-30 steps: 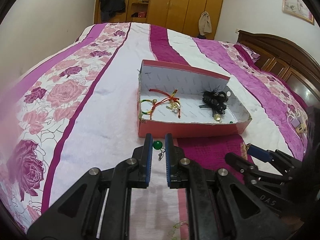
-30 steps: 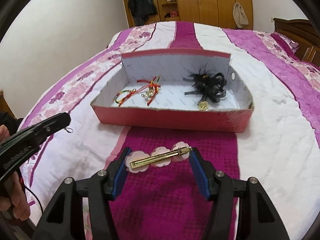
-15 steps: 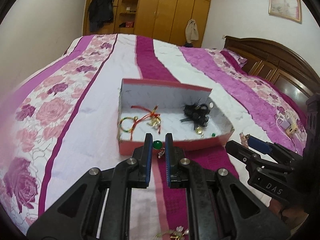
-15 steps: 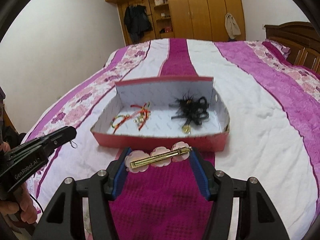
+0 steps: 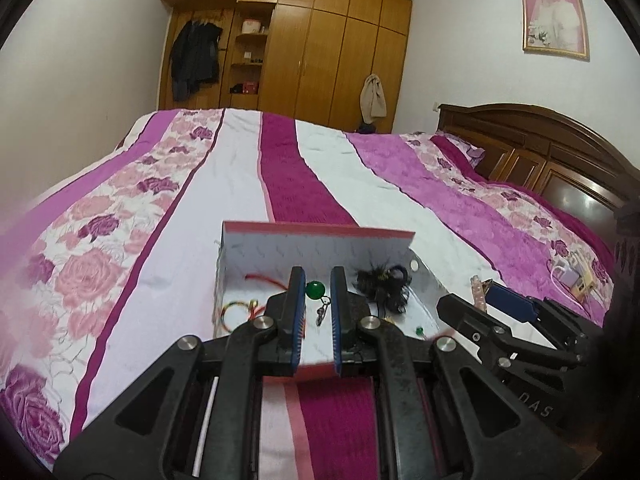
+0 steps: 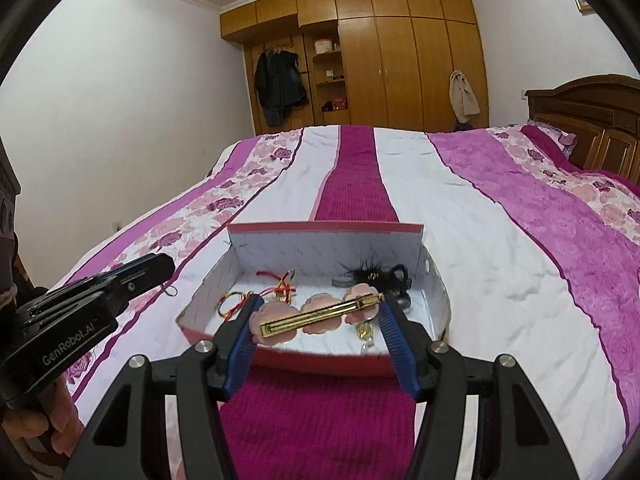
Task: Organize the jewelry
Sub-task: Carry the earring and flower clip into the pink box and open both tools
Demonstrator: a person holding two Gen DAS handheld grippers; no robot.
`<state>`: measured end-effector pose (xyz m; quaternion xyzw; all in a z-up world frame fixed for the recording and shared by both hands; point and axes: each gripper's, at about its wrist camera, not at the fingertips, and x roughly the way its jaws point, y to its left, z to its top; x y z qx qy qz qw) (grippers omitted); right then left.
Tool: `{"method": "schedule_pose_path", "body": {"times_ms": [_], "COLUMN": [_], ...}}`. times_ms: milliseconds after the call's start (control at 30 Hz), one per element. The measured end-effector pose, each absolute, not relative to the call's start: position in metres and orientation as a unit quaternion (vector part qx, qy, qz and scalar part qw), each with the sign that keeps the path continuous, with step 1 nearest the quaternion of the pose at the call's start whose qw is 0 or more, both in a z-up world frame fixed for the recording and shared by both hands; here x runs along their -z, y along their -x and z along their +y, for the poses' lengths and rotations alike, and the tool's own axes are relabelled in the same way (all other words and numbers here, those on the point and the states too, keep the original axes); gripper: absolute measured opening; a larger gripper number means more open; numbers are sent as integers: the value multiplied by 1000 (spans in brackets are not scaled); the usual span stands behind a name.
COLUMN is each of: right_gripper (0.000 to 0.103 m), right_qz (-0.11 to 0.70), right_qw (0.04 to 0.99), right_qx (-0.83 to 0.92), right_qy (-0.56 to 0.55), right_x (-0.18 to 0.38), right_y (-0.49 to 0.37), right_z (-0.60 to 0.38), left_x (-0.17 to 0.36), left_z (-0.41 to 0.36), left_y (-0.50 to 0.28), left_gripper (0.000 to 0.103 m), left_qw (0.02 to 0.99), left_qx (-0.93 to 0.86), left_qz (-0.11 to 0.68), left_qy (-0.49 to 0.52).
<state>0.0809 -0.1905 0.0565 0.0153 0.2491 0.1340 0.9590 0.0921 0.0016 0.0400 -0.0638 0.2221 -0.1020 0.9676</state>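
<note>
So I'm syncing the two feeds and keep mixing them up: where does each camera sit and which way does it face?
Left wrist: on the left claw, looking forward over the bed at the red box; it grips a green bead earring; the right claw shows at right.
Right wrist: on the right claw, facing the same box, holding a gold hair clip; the left claw shows at left.
Shared: box, bedspread, wardrobe.

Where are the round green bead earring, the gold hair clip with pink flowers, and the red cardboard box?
round green bead earring (image 5: 315, 290), left wrist view, on the bead.
gold hair clip with pink flowers (image 6: 320, 315), right wrist view, on the gold bar.
red cardboard box (image 6: 328, 247), right wrist view, on the far inner wall.
</note>
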Motion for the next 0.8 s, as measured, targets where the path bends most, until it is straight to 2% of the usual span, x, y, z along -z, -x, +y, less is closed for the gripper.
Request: {"method": "schedule_pose_path", "body": {"times_ms": [267, 800], "right_gripper": [62, 62], "right_qz": [233, 277], "right_qw": [966, 958], "right_qx": [-109, -77], "right_qy": [-11, -14], "right_x": [-49, -3], "right_y": [-112, -180], "right_z": [-195, -205], "left_x": [-31, 12], "left_z": [-11, -16], "left_y": [-113, -170], "left_gripper": [4, 4], "left_qw": [975, 963], "left_qx": [81, 69], "left_qz": [201, 256], "left_qy": [43, 50]}}
